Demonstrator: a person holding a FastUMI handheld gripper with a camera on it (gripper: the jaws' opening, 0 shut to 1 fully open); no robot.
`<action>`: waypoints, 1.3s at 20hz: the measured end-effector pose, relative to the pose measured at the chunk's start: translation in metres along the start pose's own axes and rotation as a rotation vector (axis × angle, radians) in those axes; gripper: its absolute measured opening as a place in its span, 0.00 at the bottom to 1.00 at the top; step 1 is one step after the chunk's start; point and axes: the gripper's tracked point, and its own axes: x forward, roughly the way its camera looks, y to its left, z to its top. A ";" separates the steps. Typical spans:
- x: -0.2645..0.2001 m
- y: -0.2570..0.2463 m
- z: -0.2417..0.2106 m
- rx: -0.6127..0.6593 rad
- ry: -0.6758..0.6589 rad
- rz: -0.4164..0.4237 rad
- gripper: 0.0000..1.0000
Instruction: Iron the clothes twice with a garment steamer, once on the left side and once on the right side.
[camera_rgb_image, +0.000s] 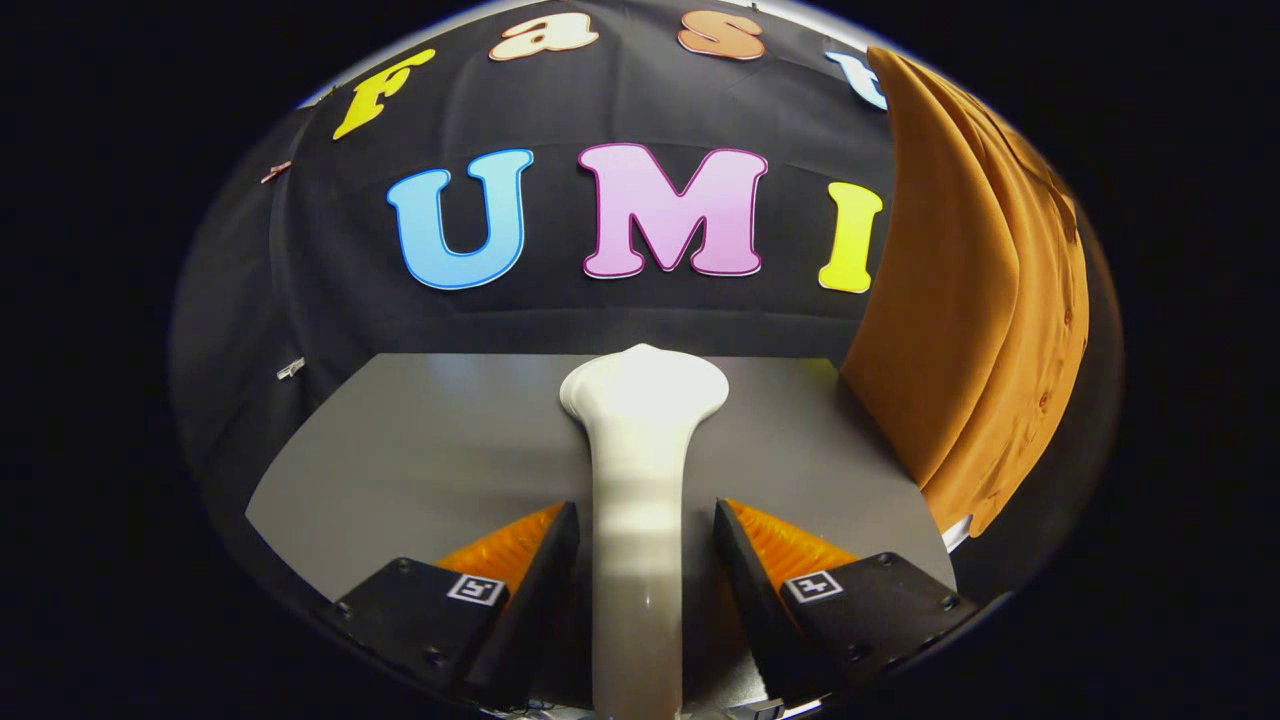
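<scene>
- The gripper (645, 560) has its fingers (535, 590) standing apart on either side of the steamer (640, 520), with a thin gap showing on each side; whether the pads press the handle cannot be told.
- The steamer's handle is smooth, glossy and cream-white; its lower end is cut off below the fingers.
- It runs forward and flares into a wide, rounded head, whose working face is turned away and hidden.
- Beneath lies a flat, matte grey table (400, 450).
- Right of the head hangs the garment (970, 320), a soft orange-brown cloth in long folds, well apart from the steamer; its top and far side are cut off.
</scene>
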 end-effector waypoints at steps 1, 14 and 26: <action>0.001 0.000 -0.001 -0.005 0.001 -0.001 0.76; -0.011 0.007 0.009 0.029 -0.062 0.049 0.43; -0.091 0.002 0.040 0.065 -0.284 0.031 0.35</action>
